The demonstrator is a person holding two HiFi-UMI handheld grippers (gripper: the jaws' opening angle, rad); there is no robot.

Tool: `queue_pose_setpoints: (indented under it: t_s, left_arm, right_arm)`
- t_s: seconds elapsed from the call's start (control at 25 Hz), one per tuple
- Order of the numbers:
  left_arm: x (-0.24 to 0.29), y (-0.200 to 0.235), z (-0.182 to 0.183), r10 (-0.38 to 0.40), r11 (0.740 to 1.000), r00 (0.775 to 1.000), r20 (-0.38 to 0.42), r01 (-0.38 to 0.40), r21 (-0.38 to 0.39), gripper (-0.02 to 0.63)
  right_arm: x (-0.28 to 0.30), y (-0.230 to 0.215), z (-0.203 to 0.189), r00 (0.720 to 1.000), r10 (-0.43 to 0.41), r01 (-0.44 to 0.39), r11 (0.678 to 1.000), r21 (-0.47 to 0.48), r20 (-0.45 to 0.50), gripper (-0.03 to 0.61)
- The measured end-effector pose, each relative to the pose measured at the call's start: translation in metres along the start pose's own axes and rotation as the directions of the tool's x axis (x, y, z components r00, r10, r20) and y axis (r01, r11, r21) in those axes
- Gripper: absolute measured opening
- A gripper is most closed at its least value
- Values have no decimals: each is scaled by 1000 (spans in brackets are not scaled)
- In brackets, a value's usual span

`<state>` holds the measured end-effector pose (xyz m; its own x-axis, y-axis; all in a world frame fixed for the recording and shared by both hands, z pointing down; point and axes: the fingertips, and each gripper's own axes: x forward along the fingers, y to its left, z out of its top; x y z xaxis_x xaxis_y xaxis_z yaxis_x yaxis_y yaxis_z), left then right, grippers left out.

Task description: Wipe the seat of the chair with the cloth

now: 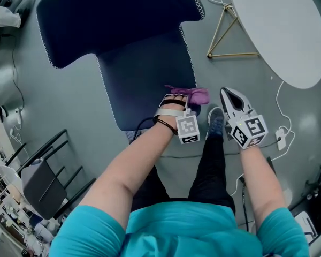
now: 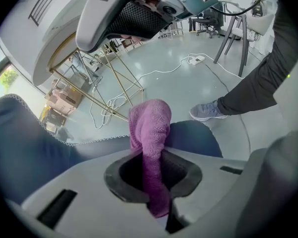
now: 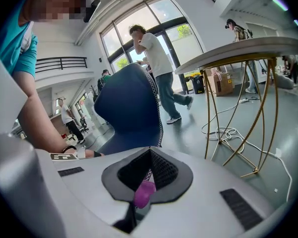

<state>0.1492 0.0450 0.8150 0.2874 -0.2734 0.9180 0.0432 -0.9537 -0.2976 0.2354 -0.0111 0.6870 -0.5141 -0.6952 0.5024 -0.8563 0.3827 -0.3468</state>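
Grey floor (image 1: 75,98), white round table (image 1: 289,31)

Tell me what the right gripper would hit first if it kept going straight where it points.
Most likely the blue chair: in the right gripper view it rises straight beyond the right gripper's jaws, its white-trimmed edge on that line. Depth is unclear, so it might only graze that edge.

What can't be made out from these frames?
- Head view: whether the cloth touches the chair seat; the left gripper covers the contact.
- Right gripper view: tongs of the right gripper meet at the tips, but the purple scrap low between them could be gripped or just behind; unclear.
- Head view: table cut off by the top and right edges.
- Right gripper view: one face under mosaic.
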Motion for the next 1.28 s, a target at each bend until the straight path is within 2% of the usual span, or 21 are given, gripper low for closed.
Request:
queue_pose_setpoints:
  t_s: [0.52, 0.64, 0.76, 0.8, 0.88, 1.04, 1.16, 1.28]
  left_arm:
    - [-21, -74, 9, -97, 995, 995, 17, 96, 28, 49]
    - [-29, -106, 11, -168, 984, 985, 21, 167, 60, 49]
    - [-41, -150, 2, -283, 955, 959, -2, 281, 95, 51]
    - [-47, -159, -3, -302, 950, 953, -4, 301, 85, 51]
    - [-66, -166, -9, -324, 946, 946, 8, 324, 16, 51]
    - [-122, -157, -27, -340, 933, 940, 40, 342, -108, 51]
    - [-167, -128, -46, -309, 938, 950, 40, 312, -151, 52]
    - [-202, -79, -60, -239, 948, 970, 42, 243, -205, 52]
  right_arm:
    - [-8, 12, -4, 1000, 5, -5, 1000, -2, 2, -9]
    - [-12, 14, -1, 1000, 5, -5, 1000, -7, 7, -9]
    - [-16, 15, 6, 1000, -4, 4, 1000, -14, 5, -9]
    - [-17, 16, 10, 1000, -4, 4, 1000, -18, 5, -9]
    - [-22, 18, 19, 1000, -2, 2, 1000, -28, 2, -9]
    - [-37, 34, 44, 1000, 15, -16, 999, -45, -22, -8]
    - [-43, 54, 77, 999, 27, -30, 996, -85, -32, -8]
    - [-44, 67, 117, 999, 33, -36, 991, -131, -26, -9]
